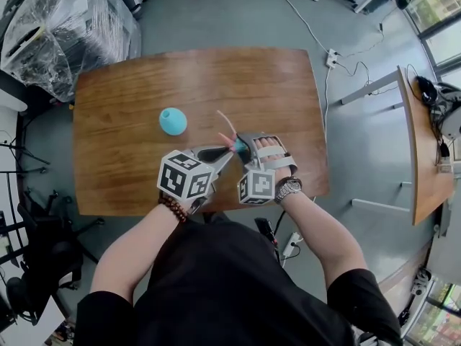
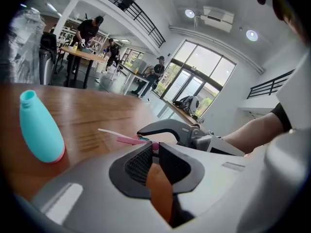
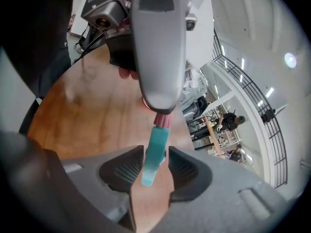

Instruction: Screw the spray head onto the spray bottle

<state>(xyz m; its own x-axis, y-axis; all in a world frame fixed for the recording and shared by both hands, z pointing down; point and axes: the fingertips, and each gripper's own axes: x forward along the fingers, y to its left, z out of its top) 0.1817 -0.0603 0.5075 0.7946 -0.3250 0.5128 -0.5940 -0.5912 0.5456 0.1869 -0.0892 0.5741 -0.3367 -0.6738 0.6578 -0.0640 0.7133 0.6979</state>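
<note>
The teal spray bottle (image 1: pixel 173 121) stands upright and uncapped on the wooden table (image 1: pixel 130 99); in the left gripper view the bottle (image 2: pixel 40 130) is at the left. The spray head (image 1: pixel 235 146), pink collar and teal trigger with a thin white dip tube (image 1: pixel 225 121), is held in the air between both grippers, to the right of the bottle and nearer me. My left gripper (image 1: pixel 227 151) is shut on the pink collar (image 2: pixel 132 140). My right gripper (image 3: pixel 155 161) has the teal trigger (image 3: pixel 158 140) between its pads, which touch it on both sides.
The table's front edge (image 1: pixel 216 209) runs just below the grippers. A plastic-wrapped bundle (image 1: pixel 65 27) sits off the back left corner. A second wooden table (image 1: pixel 421 150) stands at the right, with cables and a power strip (image 1: pixel 331 56) on the floor between.
</note>
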